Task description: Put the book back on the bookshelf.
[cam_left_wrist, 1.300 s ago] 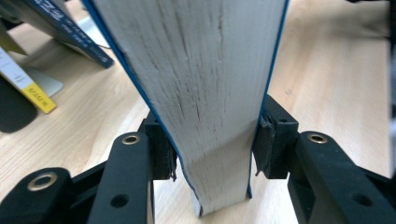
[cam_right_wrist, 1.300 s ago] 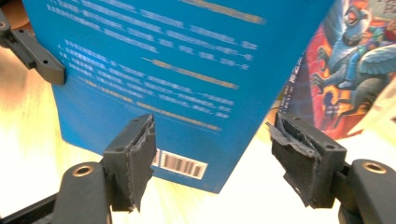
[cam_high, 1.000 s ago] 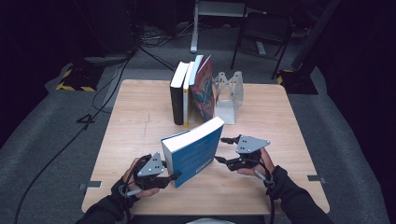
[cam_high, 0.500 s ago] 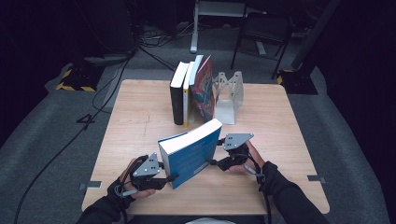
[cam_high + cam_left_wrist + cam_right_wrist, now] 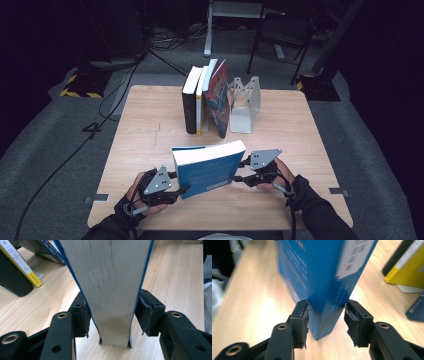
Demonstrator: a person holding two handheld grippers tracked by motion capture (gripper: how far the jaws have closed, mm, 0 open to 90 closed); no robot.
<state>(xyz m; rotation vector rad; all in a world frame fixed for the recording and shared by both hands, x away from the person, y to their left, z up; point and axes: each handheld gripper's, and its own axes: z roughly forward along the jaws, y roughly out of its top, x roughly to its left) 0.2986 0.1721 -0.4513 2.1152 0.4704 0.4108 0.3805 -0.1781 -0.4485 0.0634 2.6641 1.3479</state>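
Note:
A thick blue book (image 5: 207,167) stands on its edge near the table's front, held between both grippers. My left gripper (image 5: 182,189) is at its lower left end. In the left gripper view the white page edge (image 5: 110,290) runs up between the jaws, and both pads (image 5: 83,315) lie against the covers; these jaws have just been opening a little. My right gripper (image 5: 239,172) is at the book's right end. Its jaws have just been closing around the spine corner (image 5: 317,277). One pad (image 5: 302,315) touches it, while the other stands a small gap off.
Three books (image 5: 205,97) stand in a row at the back middle of the wooden table (image 5: 150,125), leaning on a metal bookend (image 5: 245,102). A yellow spine (image 5: 22,267) and a black cover appear beside the held book. Chairs and cables lie beyond the table.
The right gripper has moved in leftward onto the book's right end and narrowed its jaws. The book has swung from slanted to nearly parallel with the front edge. The left gripper stayed put.

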